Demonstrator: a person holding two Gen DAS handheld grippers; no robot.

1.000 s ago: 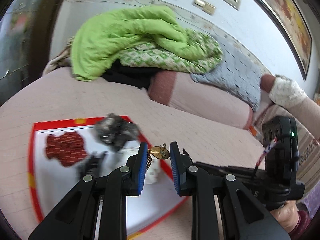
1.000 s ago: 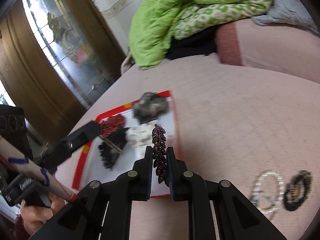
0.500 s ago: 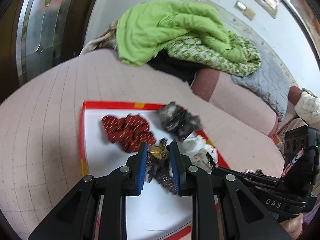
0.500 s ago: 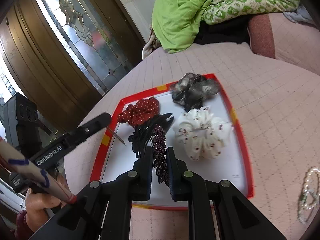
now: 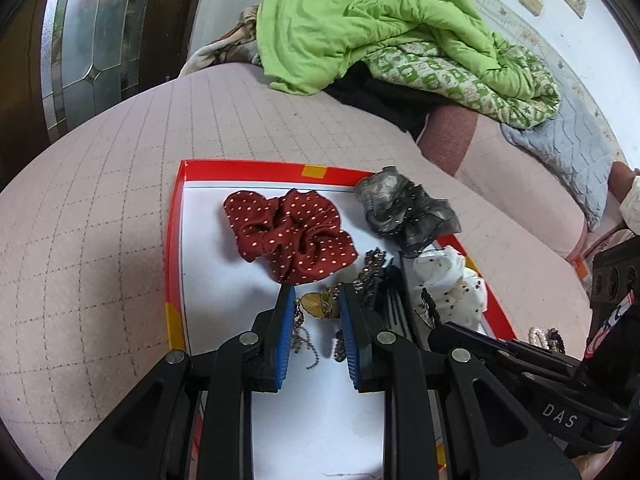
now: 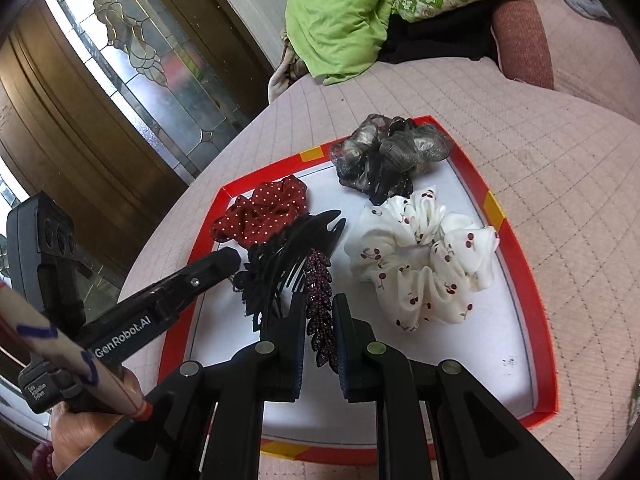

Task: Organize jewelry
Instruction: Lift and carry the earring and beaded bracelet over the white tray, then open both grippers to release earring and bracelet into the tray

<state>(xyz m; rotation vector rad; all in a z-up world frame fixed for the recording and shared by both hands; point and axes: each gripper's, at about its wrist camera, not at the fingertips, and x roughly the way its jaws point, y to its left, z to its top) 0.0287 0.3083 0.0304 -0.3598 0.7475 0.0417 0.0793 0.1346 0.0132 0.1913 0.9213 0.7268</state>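
A red-rimmed white tray (image 5: 173,240) (image 6: 540,344) lies on the pink bed. In it are a red dotted scrunchie (image 5: 288,232) (image 6: 260,216), a grey sheer scrunchie (image 5: 404,208) (image 6: 388,156), a white cherry scrunchie (image 6: 424,264) (image 5: 452,284) and a black comb clip (image 6: 288,260). My left gripper (image 5: 316,308) is shut on a gold pendant with chain (image 5: 318,305), low over the tray. My right gripper (image 6: 318,312) is shut on a dark purple beaded hair clip (image 6: 320,296), beside the black comb clip.
A green quilt (image 5: 360,20) and patterned bedding are piled at the head of the bed. A grey pillow (image 5: 568,152) lies right. Bracelets (image 5: 544,336) lie on the bed past the tray's right rim. A glass-panelled door (image 6: 132,60) stands left.
Both grippers have moved left from the open bed to over the tray and come down low, each still holding its piece.
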